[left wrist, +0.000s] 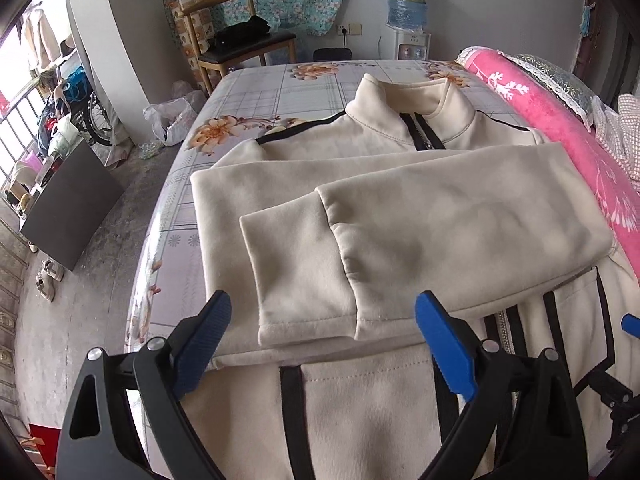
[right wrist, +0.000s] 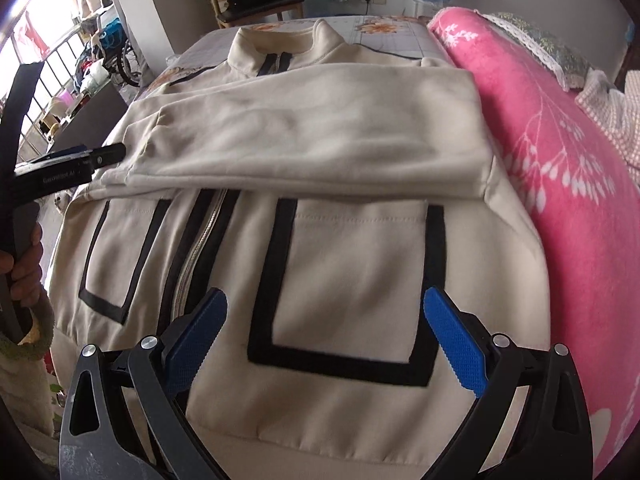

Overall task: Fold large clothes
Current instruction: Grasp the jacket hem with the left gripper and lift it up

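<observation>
Our left gripper (left wrist: 324, 340) hovered with jaws wide over the cream zip-up jacket with black stripes (right wrist: 320, 216), spread on the floral-sheeted bed (left wrist: 256, 92), 2 sleeves crossed. Our right gripper (right wrist: 326, 336) gaped likewise; we judged both should pinch the hem evenly.

The jacket (left wrist: 400, 160) lies flat on the bed (left wrist: 256, 92), collar at the far end, hem nearest the cameras. Both sleeves (left wrist: 440, 232) lie folded across its chest, one on top of the other. Along the jacket's right side runs a rolled blanket (left wrist: 560, 140), touching it. Beyond the bed's far end stands a chair (left wrist: 240, 40), and to its right a water dispenser (left wrist: 408, 12). Left of the bed, down on the floor, sits a box (left wrist: 72, 200).
</observation>
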{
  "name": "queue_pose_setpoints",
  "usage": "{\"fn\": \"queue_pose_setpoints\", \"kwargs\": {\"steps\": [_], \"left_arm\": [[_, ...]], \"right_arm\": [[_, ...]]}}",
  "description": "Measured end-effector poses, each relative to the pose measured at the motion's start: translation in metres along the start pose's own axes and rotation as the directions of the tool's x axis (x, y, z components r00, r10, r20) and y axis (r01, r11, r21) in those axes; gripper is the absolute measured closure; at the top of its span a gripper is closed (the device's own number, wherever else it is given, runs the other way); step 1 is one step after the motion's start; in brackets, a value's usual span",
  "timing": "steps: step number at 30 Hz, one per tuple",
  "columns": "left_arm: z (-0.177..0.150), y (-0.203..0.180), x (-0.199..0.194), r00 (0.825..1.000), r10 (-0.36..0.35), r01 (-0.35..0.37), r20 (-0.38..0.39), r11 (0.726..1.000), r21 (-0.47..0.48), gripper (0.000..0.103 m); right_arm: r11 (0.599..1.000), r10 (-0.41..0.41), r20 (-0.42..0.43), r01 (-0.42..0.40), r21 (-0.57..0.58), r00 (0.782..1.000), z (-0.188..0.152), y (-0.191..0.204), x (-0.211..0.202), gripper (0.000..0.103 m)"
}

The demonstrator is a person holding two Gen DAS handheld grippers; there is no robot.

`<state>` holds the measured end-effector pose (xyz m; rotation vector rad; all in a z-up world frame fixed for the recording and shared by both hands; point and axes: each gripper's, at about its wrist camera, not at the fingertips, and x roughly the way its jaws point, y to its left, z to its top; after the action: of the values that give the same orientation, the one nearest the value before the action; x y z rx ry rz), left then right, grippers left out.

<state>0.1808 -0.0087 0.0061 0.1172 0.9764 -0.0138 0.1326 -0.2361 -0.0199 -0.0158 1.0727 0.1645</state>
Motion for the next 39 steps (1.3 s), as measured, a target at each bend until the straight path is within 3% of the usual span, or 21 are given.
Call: {"fn": "queue_pose_setpoints", "kwargs": {"steps": [7,11,17,22,23,29,36,39], "left_arm": [[-0.052,0.026,-0.043,0.998,-0.026,0.028,0.061,0.999,-0.036,0.012],[-0.105,0.054,-0.068,0.995,-0.009,0.015,0.099,0.998,-0.057,0.012],[-0.186,0.091,-0.098,0.993,-0.061,0.076,0.105,0.988,-0.136,0.012],[-0.236,0.098,-0.113,0.983,-0.157,0.173,0.094,0.965,-0.197,0.023],[-0.243,0.098,-0.113,0.980,-0.179,0.195,0.093,0.959,-0.207,0.029],[-0.263,0.088,-0.102,0.973,-0.227,0.232,0.049,0.938,-0.256,0.051],[-0.266,0.094,-0.084,0.953,-0.300,0.294,0.037,0.893,-0.340,0.058],[-0.271,0.097,-0.079,0.933,-0.359,0.345,0.036,0.859,-0.379,0.062]], "right_arm": [[0.999,-0.048,-0.009,0.048,0.006,0.999,-0.036,0.009,-0.011,0.008],[0.997,-0.078,-0.013,0.078,0.014,0.997,-0.055,0.012,-0.012,0.008],[0.995,-0.076,0.018,0.075,0.062,0.997,-0.078,0.009,-0.022,0.008],[0.994,-0.049,0.078,0.041,0.102,0.996,-0.095,-0.002,-0.043,0.008],[0.994,-0.048,0.087,0.038,0.105,0.995,-0.098,-0.005,-0.048,0.008],[0.989,-0.028,0.124,0.009,0.149,0.992,-0.126,-0.027,-0.072,0.009],[0.982,-0.012,0.140,-0.014,0.187,0.990,-0.157,-0.045,-0.088,0.016],[0.975,0.017,0.135,-0.046,0.217,0.991,-0.166,-0.052,-0.090,0.021]]}}
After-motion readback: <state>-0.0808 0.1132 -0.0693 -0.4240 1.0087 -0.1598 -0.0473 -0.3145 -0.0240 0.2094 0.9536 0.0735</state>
